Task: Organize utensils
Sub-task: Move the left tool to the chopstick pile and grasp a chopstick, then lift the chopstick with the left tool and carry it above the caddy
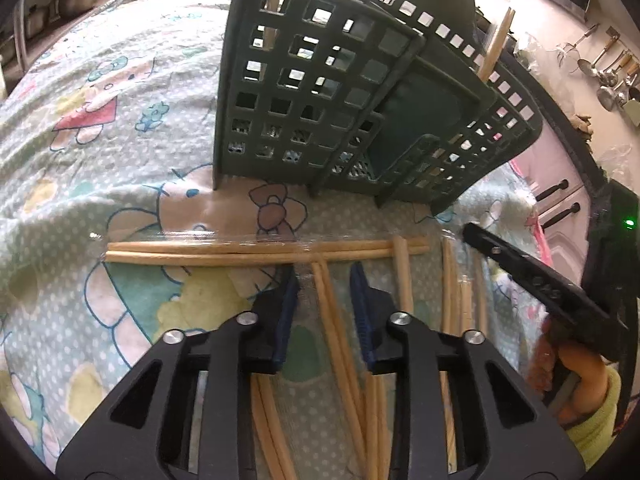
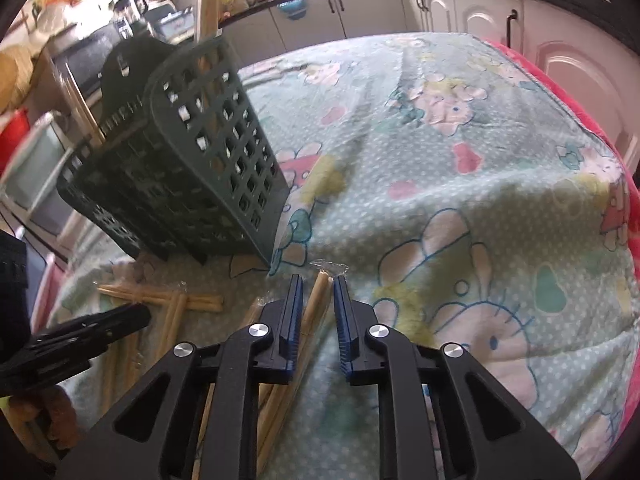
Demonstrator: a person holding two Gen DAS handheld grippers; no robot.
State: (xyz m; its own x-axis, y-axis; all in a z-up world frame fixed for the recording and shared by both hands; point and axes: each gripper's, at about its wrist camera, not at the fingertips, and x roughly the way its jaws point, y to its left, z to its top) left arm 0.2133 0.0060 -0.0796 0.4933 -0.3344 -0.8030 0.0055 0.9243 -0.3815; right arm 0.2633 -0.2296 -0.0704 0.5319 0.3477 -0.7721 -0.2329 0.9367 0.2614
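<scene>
A dark green slotted utensil holder stands on the patterned cloth, with chopsticks sticking up in it; it also shows in the right wrist view. Several wrapped wooden chopstick pairs lie on the cloth in front of it. My left gripper is open, its jaws straddling one pair. My right gripper is open around the tip of a wrapped pair. The right gripper shows at the right of the left wrist view.
The table is covered with a cartoon-print cloth. Kitchen cabinets stand behind it. Ladles hang on a wall rail. More chopstick pairs lie crossed at left.
</scene>
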